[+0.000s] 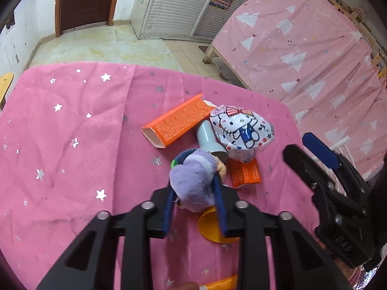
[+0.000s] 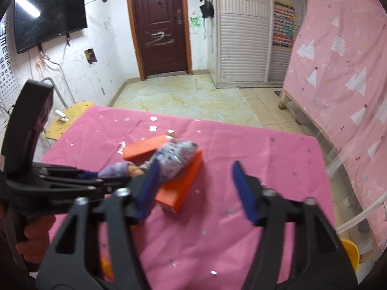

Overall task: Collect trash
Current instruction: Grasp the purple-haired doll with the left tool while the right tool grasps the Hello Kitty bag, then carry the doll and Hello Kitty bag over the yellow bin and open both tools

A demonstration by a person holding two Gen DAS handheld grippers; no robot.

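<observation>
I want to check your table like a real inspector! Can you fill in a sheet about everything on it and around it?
Surface: pink star cloth over the table.
Job's things: long orange box, small orange box, cartoon wrapper lying across both.
Clutter: purple plush, blue-grey tube, yellow cup.
Tongs: left tongs shut on the plush; right tongs open, empty, near the small box.
Cables: loose wires on the wall under the TV.
Surroundings: brown door, shutter cabinet, pink tree sheet.

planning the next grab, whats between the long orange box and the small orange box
The pale blue cone and cartoon-cat wrapper lie between the long orange box and small orange box, in the left wrist view.
</observation>
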